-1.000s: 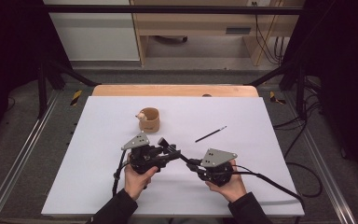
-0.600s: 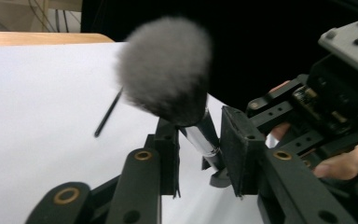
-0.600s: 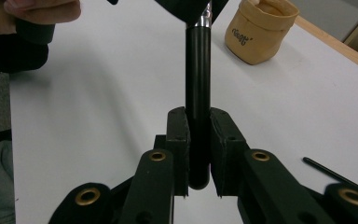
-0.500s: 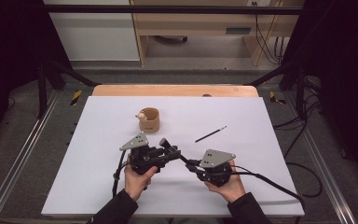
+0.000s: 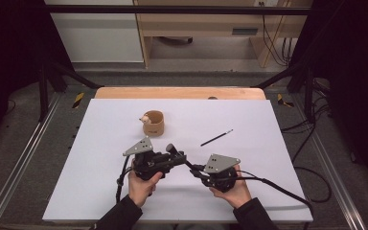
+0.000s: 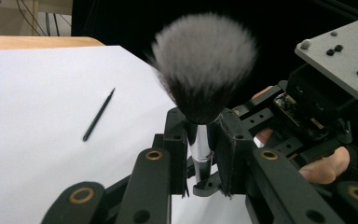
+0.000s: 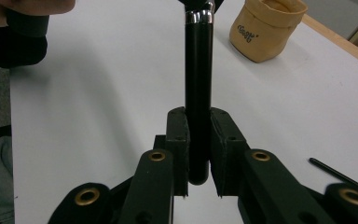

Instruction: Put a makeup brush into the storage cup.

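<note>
Left gripper [image 5: 178, 158] at the near middle of the white sheet [image 5: 100, 167], gripped by the left hand [image 5: 141, 184]. In the left gripper view [image 6: 204, 135], jaws closed tight on the silver ferrule of a makeup brush [image 6: 204, 65], just under its fluffy grey-tipped head, which stands up past the jaw tips.

Right gripper [image 5: 197, 169] just to the right and slightly nearer, gripped by the right hand [image 5: 230, 189]. In the right gripper view [image 7: 198, 135], jaws clamped on the black handle of the same brush [image 7: 198, 70], close to its butt end. Brush [image 5: 171, 148] thus spanning the two grippers above the sheet, head toward the far left, handle toward the near right.

Tan cup [image 5: 153, 123] upright on the sheet, farther off and a little left of the left gripper, apart from it; seen also far right in the right gripper view [image 7: 265, 30]. Thin black stick [image 5: 216, 137] lying flat on the sheet to the right of the cup, far of the right gripper, touching nothing else.

Against the frames from a second and half a second ago: almost no change. Same two-handed hold on the brush, both hands in nearly the same spot, at most a very slight drift. Cup and stick exactly where they lay.
</note>
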{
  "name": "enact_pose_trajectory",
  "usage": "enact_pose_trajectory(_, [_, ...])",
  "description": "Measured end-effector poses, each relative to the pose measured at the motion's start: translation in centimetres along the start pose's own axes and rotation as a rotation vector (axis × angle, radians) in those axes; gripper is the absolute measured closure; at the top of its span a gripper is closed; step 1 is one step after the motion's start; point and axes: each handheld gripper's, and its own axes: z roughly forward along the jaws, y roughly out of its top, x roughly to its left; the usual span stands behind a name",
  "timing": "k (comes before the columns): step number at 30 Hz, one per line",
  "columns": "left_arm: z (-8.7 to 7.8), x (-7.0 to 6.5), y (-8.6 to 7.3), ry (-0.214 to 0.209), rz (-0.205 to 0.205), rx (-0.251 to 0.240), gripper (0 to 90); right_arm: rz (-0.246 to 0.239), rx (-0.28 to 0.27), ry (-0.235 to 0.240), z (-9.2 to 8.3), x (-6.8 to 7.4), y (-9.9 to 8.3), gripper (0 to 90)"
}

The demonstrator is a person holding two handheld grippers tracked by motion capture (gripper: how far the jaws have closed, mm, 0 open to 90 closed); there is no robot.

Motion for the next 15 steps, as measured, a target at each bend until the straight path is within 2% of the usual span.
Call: enact_pose_trajectory(15, [-0.06, -0.60, 0.14, 0.007, 0.043, 0.010, 76.5, 0.004, 0.001, 0.004, 0.09, 0.05, -0.04, 78.2])
